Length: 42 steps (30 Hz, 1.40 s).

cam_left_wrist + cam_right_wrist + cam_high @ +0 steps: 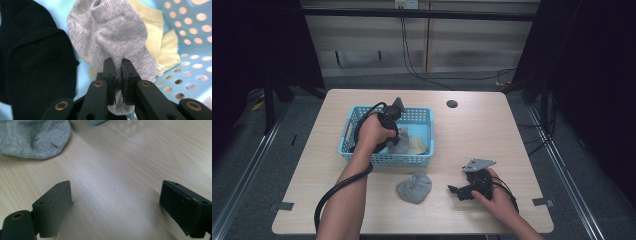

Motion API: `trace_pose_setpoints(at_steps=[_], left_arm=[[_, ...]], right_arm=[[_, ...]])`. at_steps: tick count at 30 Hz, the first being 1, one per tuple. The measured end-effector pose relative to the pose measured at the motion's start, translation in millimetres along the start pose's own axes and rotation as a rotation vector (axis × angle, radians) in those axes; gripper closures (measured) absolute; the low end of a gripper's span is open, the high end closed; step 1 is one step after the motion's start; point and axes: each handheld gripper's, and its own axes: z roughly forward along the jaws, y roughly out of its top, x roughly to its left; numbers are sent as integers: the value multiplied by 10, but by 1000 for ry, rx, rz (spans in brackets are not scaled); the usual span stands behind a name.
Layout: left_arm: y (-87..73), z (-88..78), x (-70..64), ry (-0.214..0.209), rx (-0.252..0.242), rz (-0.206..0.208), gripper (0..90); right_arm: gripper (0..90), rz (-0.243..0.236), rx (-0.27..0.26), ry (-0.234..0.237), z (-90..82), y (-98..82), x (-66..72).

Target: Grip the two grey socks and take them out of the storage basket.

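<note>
At centre frame, your left tongs (118, 75) pinch the grey sock (110, 37); lift it straight clear of the basket (422, 160), right tongs (116, 207) wide.

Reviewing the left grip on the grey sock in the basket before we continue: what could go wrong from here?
1. The left gripper pinches only a fold of the grey sock; it may slip out on lifting.
2. That sock overlaps the yellow sock and lies beside the black sock; either could drag along.
3. The blue basket wall is close; the sock might catch on its rim.
</note>
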Motion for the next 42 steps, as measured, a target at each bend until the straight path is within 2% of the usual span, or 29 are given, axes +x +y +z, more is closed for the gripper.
trace_pose_setpoints(at_steps=[5, 8, 27, 31, 33, 42], left_arm=[[47, -171, -55, 4, 8, 26, 835], [63, -214, -79, 9, 14, 36, 835], [57, -697, -343, -51, 61, 99, 835], [40, -773, -388, -64, 67, 109, 835], [23, -805, -412, -55, 72, 112, 835], [-50, -905, -540, -76, 84, 162, 835]], right_arm=[[104, 2, 1, -1, -2, 1, 1], [104, 2, 1, -1, -2, 0, 0], [104, 2, 1, 0, -1, 0, 1], [104, 1, 3, 0, -3, 1, 0], [104, 0, 3, 1, -2, 1, -1], [104, 2, 3, 0, -3, 1, 0]])
